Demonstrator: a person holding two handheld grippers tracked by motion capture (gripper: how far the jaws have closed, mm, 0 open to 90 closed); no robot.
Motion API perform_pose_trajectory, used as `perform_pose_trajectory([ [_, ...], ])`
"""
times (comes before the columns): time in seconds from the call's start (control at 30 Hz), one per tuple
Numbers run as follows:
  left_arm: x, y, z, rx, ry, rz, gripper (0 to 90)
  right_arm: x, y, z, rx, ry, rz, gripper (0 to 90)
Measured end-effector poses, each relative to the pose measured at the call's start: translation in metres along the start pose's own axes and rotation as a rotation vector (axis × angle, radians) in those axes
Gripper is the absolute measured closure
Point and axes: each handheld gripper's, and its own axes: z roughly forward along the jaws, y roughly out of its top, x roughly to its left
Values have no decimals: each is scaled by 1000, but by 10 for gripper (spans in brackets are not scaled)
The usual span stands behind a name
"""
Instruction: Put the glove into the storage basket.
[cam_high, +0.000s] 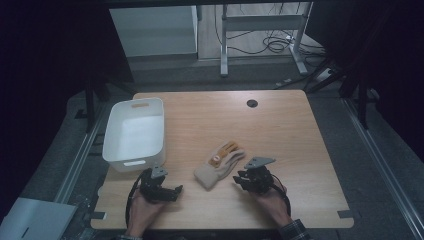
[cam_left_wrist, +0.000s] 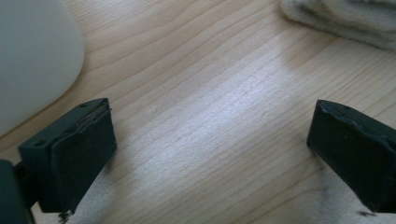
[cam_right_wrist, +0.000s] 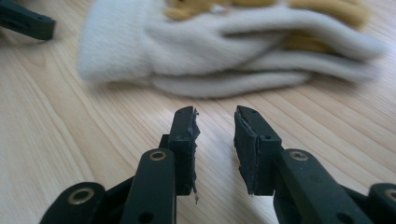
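Note:
A cream knit glove (cam_high: 220, 164) with yellow-orange palm patches lies flat near the table's middle front. My left gripper (cam_high: 175, 191) rests low on the wood to the glove's left, pointing right. In the left gripper view this gripper (cam_left_wrist: 210, 149) has its jaws spread wide over bare wood, with the glove's cuff (cam_left_wrist: 345, 18) at the top right. My right gripper (cam_high: 240, 179) sits just right of the glove and points at it. In the right gripper view it (cam_right_wrist: 215, 135) has a narrow gap between its jaws, holding nothing, and the glove (cam_right_wrist: 224, 46) lies a short way ahead.
A white plastic bin (cam_high: 112, 150) stands at the table's left, close behind the left gripper, and its rounded corner (cam_left_wrist: 32, 60) is near. A dark round grommet (cam_high: 252, 103) sits at the far edge. The left gripper's jaw tip (cam_right_wrist: 25, 21) appears beyond the glove.

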Motion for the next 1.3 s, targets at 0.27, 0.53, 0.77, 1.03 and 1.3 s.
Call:
perform_pose_trajectory([
  [0.27, -6, 4, -1, 6, -43, 18, 56, -20, -13, -15, 5, -68, 30, 626],
  [0.53, -12, 21, -1, -10, -113, 32, 55, -37, -26, -31, 3, -133, 68, 552],
  [0.77, -19, 39, -3, -16, -139, 60, 55, -52, -36, -42, -1, -190, 106, 459],
  [1.03, -28, 63, 3, -6, -167, 97, 44, -63, -42, -49, -10, -254, 130, 364],
  [1.3, -42, 92, 12, -7, -195, 135, 11, -74, -50, -53, -2, -307, 145, 267],
])
